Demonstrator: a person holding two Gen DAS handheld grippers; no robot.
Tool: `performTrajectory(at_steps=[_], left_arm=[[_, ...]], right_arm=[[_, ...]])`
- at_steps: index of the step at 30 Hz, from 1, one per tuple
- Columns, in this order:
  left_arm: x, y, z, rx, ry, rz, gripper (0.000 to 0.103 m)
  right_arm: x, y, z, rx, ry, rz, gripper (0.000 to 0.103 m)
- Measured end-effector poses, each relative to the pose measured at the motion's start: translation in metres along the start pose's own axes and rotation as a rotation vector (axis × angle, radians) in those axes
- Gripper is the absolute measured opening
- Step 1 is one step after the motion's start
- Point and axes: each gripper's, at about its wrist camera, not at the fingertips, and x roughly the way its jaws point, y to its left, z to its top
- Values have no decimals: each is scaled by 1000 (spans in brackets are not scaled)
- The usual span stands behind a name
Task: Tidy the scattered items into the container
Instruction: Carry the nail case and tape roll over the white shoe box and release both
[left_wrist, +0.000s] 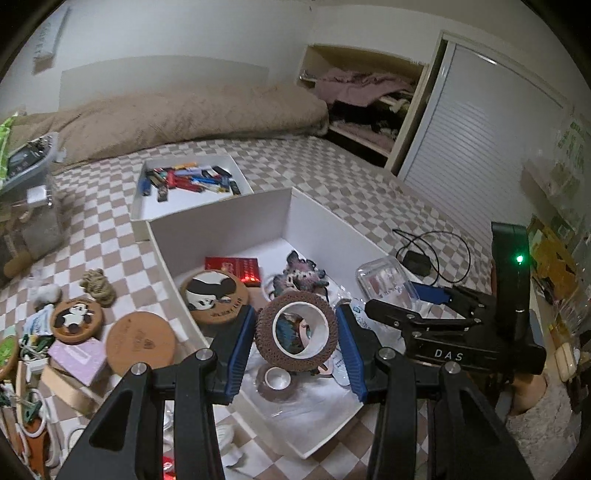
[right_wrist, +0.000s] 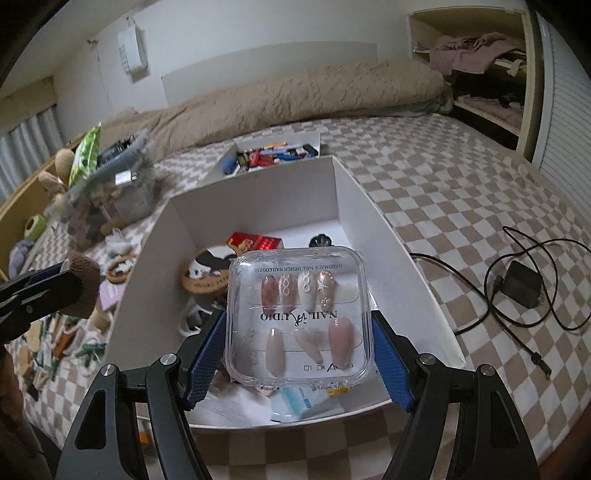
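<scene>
While I held both grippers over the white box (left_wrist: 221, 218), the left gripper (left_wrist: 295, 347) had its jaws clamped on a brown tape roll (left_wrist: 296, 329) above the box's near end. My right gripper (right_wrist: 299, 343) had its jaws clamped on a clear nail case (right_wrist: 298, 317), also over the box. Inside the box lay a smaller tape roll (left_wrist: 277, 380), a panda coaster (left_wrist: 213, 295) and a red packet (left_wrist: 232, 266). Left of the box, on the checkered bed (left_wrist: 332, 177), sat another panda coaster (left_wrist: 75, 319) and a plain brown disc (left_wrist: 140, 341). Beyond the box stood a tray of small items (left_wrist: 188, 179).
</scene>
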Motion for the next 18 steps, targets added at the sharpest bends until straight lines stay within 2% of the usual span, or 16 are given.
performTrajectory(at_steps=[9, 18], left_arm=[[33, 2, -3, 6, 76, 6, 45], [53, -5, -10, 21, 138, 7, 45]], right_arm=[[17, -8, -3, -30, 61, -26, 76], [17, -12, -5, -22, 66, -39, 76]])
